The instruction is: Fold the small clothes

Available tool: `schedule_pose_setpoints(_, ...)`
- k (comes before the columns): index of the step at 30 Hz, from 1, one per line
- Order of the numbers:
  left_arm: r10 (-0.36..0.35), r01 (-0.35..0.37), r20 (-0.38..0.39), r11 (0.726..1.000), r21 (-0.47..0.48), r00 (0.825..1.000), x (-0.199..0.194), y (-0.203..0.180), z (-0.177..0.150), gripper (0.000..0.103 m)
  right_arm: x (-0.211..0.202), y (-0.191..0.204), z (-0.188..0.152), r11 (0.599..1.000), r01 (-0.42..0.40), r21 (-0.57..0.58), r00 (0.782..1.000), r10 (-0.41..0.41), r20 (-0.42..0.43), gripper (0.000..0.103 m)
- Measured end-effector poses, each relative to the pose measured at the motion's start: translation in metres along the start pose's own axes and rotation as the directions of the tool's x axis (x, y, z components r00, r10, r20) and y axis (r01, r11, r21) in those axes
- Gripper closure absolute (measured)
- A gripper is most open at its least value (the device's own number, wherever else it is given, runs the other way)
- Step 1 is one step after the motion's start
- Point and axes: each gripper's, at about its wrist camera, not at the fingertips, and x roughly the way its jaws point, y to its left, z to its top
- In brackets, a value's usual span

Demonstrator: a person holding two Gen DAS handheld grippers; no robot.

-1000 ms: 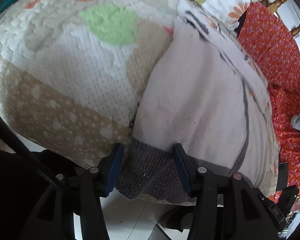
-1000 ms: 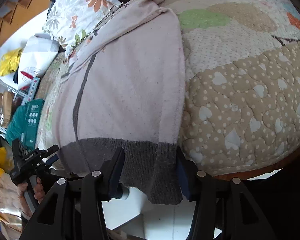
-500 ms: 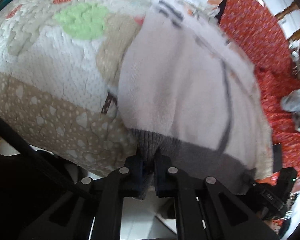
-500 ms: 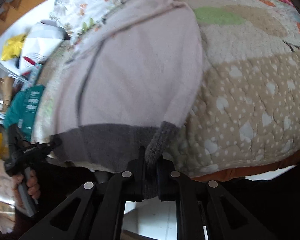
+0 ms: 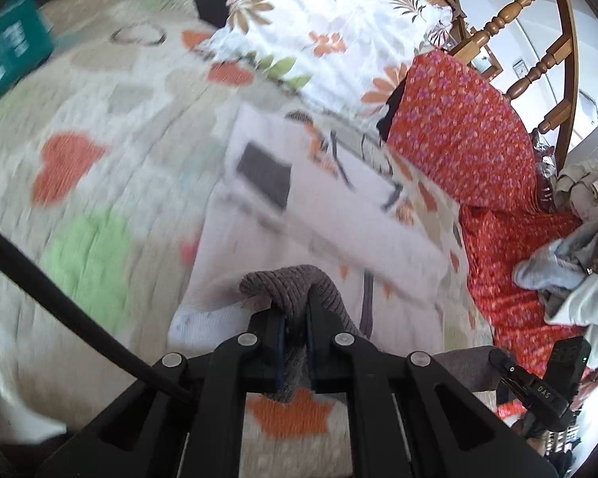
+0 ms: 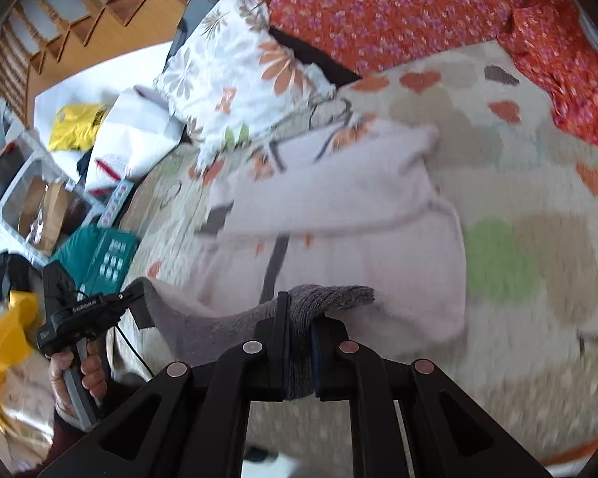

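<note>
A pale pink knit sweater (image 5: 339,215) (image 6: 358,215) with a grey ribbed hem lies on a quilted bed. Its grey hem (image 5: 295,283) is pinched in my left gripper (image 5: 295,318), which is shut on it and holds it above the sweater's body. My right gripper (image 6: 299,326) is shut on the other corner of the hem (image 6: 331,294). The hem hangs stretched between the two grippers, lifted off the quilt. In the right wrist view the left gripper (image 6: 83,310) shows at the left, in a person's hand (image 6: 75,374).
The heart-patterned quilt (image 5: 79,167) (image 6: 518,239) covers the bed. A floral pillow (image 5: 331,36) (image 6: 235,59) and red flowered fabric (image 5: 458,131) (image 6: 398,8) lie beyond the sweater. A teal box (image 6: 99,255), bags and shelving stand off the bed's left; crumpled clothes (image 5: 578,247) sit at right.
Both grippers went from open around the grey hem to shut on it. They then lifted it up and forward over the sweater's body.
</note>
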Motion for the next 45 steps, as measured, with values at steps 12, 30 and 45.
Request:
schedule_pose_setpoints(12,0.093,-0.093,0.016,0.996,-0.017,0.996,0.092,-0.005,0.097,0.095,0.111,-0.032,0.125,0.992,0.052,0.113,0.998,-0.046,-0.053,0.094)
schedule_pose_setpoints(30,0.115,-0.104,0.054,0.979,-0.174,0.992,0.126,0.017,0.138,0.056,0.160,-0.114,0.192,0.958,0.072,0.277,0.995,-0.087,0.042,0.034)
schedule_pose_setpoints(45,0.373,-0.372,0.232,0.927,-0.051,0.898,0.022,0.040,0.129,0.041,0.184,0.065,0.124,0.956,0.067,-0.284,0.994,-0.087,-0.061,0.051)
